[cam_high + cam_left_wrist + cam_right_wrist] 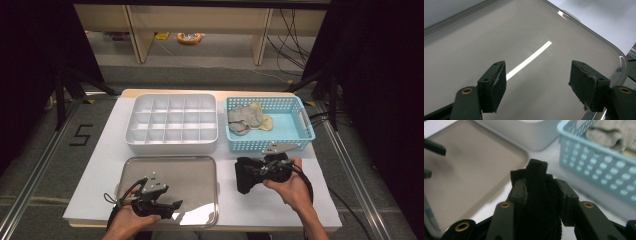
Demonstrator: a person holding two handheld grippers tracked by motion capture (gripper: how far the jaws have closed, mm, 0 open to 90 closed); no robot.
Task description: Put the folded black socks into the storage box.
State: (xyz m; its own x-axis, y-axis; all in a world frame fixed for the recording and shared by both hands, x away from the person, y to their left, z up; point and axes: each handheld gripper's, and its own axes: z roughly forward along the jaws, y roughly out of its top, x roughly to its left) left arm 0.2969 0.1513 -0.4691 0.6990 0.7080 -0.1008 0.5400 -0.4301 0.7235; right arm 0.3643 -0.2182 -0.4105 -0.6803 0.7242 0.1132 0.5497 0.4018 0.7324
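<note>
We've got the right tongs [248,176] pinching a black fabric item [537,202] near the front right of the counter [100,165], just in front of the blue basket [295,141]. The fabric is ribbed knit, bunched into a thick wad between the jaws, with one folded end poking up past the tips; it looks like a sock but we can't tell for sure. In the high view it hangs as a dark lump [244,175] off the tongs, just right of the metal tray [210,165]; whether it touches the counter we can't tell. Left tongs [176,206] are spread wide with nothing between them, over the tray's front edge; the left gripper view shows both pads [495,85] apart above the bare shiny tray surface [486,40]. Basket holds grey and yellowish cloth pieces [247,119]. White compartment box [172,120] sits behind the tray at the back left of the counter.
</note>
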